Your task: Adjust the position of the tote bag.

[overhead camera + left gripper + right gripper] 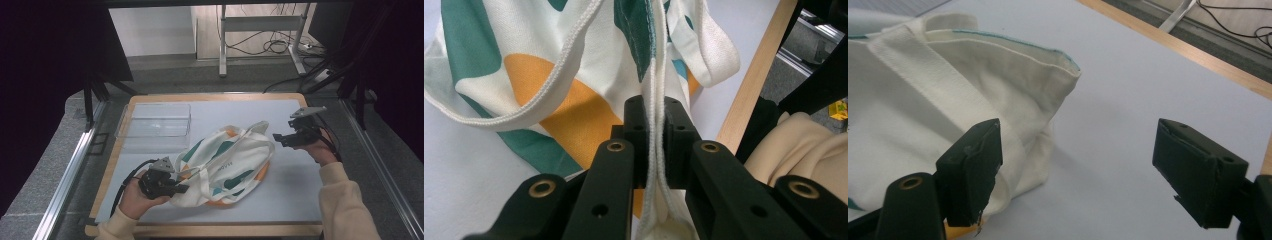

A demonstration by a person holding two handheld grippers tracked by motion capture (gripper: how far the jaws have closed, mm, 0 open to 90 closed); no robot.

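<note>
Your left gripper (pixel 655 145) has its jaws closed tight on the white hem of the tote bag (pixel 227 167), near the front left of the table, and two layers of the edge seem to be pinched between the pads. The hold is only on this thin edge. If you pull hard or turn the wrist, I think the cloth can slide out, or only one layer stays and the mouth will not open well.

Your right gripper (pixel 1098 167) has its jaws wide apart with nothing between them, and it hangs just beside the far corner of the bag, above the grey mat (pixel 295 190). If it closes here, it may catch only air, or the loose handle strap (pixel 260 132) instead of the hem. Then the bag would twist when both hands lift.

The clear plastic tray (pixel 154 121) lies behind the bag on the left. A big swing of the bag could push it.
</note>
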